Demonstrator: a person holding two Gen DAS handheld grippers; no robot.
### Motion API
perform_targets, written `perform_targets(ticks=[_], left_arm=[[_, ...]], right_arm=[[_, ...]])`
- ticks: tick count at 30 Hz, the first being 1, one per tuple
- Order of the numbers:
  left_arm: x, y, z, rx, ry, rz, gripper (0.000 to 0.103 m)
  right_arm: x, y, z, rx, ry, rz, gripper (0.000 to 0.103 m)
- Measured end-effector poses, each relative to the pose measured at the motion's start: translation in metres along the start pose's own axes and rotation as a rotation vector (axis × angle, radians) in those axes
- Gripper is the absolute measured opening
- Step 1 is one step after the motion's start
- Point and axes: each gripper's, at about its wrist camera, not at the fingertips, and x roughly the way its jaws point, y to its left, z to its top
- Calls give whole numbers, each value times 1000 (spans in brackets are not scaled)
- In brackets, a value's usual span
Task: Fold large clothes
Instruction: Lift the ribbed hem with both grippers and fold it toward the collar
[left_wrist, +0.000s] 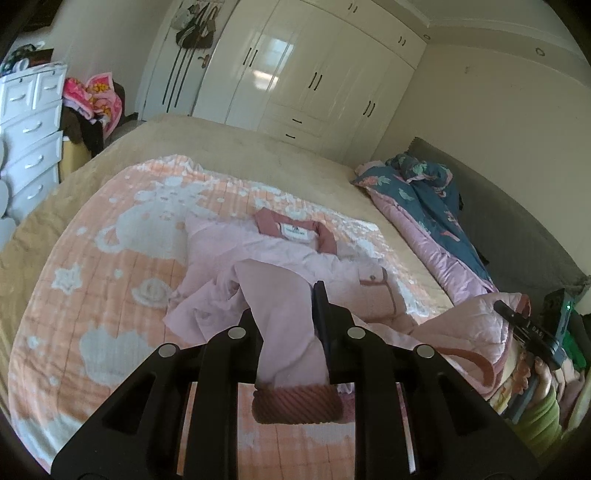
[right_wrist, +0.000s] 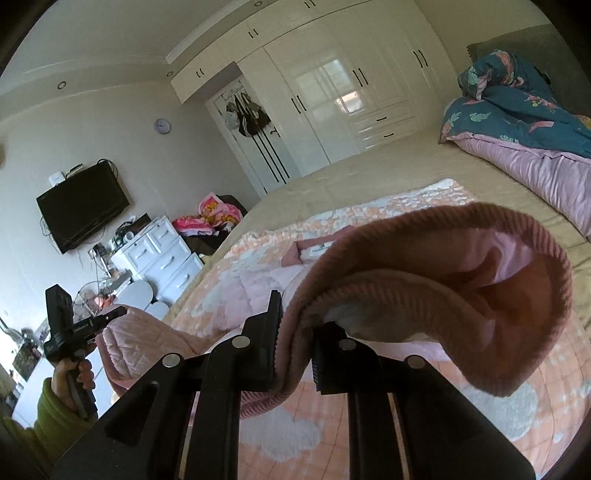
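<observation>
A pale pink jacket with a darker pink collar and ribbed cuffs lies crumpled on the peach and white patterned blanket. My left gripper is shut on one pink sleeve, whose ribbed cuff hangs below the fingers. My right gripper is shut on the ribbed hem of the jacket, which bulges up to the right. The right gripper also shows at the right edge of the left wrist view. The left gripper shows in the right wrist view, shut on pink fabric.
The blanket lies on a beige bed. A rolled blue floral and pink quilt lies by the headboard. White wardrobes stand behind the bed. A white drawer unit and a clothes pile stand at the left. A TV hangs on the wall.
</observation>
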Motion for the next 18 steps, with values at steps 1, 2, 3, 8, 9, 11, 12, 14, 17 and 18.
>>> perform_targets(ticks=[1, 2, 3, 8, 9, 11, 12, 14, 17, 18], left_arm=[[2, -1, 4, 5, -4, 4, 11], [5, -2, 8, 5, -7, 9, 12], [7, -1, 13, 5, -10, 14, 12], [26, 0, 39, 18, -34, 58, 12], [31, 1, 45, 16, -36, 67, 12], [39, 3, 54, 17, -38, 82, 12], [44, 4, 58, 16, -40, 90, 12], [55, 7, 67, 18, -43, 109, 12], [72, 12, 79, 21, -45, 133, 12], [79, 14, 83, 23, -43, 142, 12]], right_arm=[[4, -1, 6, -1, -3, 0, 13], [6, 0, 10, -4, -5, -1, 13], [11, -1, 17, -6, -8, -6, 13], [35, -8, 46, 21, -12, -8, 13], [40, -10, 52, 25, -11, -8, 13], [52, -13, 62, 28, -10, -15, 13], [59, -14, 68, 29, -7, -21, 13], [71, -16, 76, 31, -1, -30, 13], [90, -22, 87, 41, 14, -46, 13], [97, -24, 91, 43, 20, -54, 13]])
